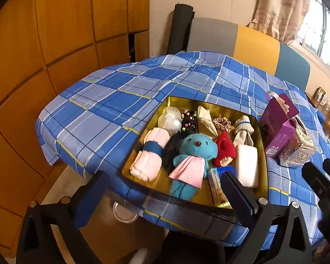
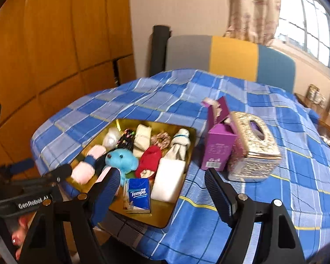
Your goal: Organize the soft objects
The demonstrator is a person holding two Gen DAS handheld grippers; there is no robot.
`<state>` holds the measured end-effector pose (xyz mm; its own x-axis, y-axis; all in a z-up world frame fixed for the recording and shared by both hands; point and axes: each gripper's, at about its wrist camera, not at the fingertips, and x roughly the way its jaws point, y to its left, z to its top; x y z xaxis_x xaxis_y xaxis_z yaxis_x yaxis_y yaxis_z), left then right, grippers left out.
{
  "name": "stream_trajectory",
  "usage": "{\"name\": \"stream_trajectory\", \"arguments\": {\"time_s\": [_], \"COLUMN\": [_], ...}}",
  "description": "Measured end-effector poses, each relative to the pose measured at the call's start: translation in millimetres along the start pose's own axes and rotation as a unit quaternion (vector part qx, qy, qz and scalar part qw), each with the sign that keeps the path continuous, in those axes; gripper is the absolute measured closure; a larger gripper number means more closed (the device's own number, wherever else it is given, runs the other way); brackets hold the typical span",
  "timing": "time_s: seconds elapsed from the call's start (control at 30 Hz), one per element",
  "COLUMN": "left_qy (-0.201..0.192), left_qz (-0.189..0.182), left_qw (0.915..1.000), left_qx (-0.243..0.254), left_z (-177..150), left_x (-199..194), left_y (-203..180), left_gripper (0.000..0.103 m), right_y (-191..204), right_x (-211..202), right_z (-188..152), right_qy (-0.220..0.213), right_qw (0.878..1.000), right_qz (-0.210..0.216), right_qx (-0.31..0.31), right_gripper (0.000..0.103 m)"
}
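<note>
Soft objects fill the gold tray point(image 1: 140, 140) on the blue plaid surface point(image 1: 103, 110): a teal plush bear point(image 1: 193, 151), a rolled pink towel point(image 1: 149, 156), a red knit piece point(image 1: 225, 149), a white sponge block point(image 1: 246, 165) and a Tempo tissue pack point(image 2: 138, 194). Just right of the tray I see a purple box point(image 2: 217, 147) touching a silver tissue holder point(image 2: 255, 149). My left gripper point(image 1: 165, 187) and right gripper point(image 2: 162, 189) both hover at the near edge, fingers spread wide and holding nothing.

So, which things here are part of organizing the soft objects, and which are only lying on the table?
Part of the job:
- gold tray
- blue teddy bear
- rolled pink towel
- red plush piece
- white socks
- scrunchie
- Tempo tissue pack

Just lying about:
- purple carton
- silver tissue box
- plaid tablecloth
</note>
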<state>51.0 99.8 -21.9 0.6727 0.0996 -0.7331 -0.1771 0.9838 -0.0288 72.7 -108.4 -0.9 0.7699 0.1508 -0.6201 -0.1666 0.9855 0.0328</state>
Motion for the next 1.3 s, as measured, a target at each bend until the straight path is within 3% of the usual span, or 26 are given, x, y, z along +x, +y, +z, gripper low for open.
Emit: {"name": "stream_trajectory", "arguments": {"time_s": [0.23, 0.6, 1.3], "left_qy": [0.007, 0.000, 0.017], "left_qz": [0.009, 0.008, 0.011], "left_qw": [0.9998, 0.9994, 0.9994], "left_qx": [0.017, 0.034, 0.029], "left_z": [-12, -23, -24], "left_x": [-11, -34, -36], "left_y": [-8, -16, -15], "left_gripper": [0.000, 0.000, 0.000], "right_y": [1, 0, -5], "right_x": [-9, -31, -40], "right_z": [-14, -18, -17], "right_qy": [0.010, 0.034, 0.043], "right_qw": [0.999, 0.995, 0.992], "right_qz": [-0.043, -0.066, -0.077], "right_qx": [0.020, 0.068, 0.091], "right_gripper": [0.022, 0.022, 0.022]}}
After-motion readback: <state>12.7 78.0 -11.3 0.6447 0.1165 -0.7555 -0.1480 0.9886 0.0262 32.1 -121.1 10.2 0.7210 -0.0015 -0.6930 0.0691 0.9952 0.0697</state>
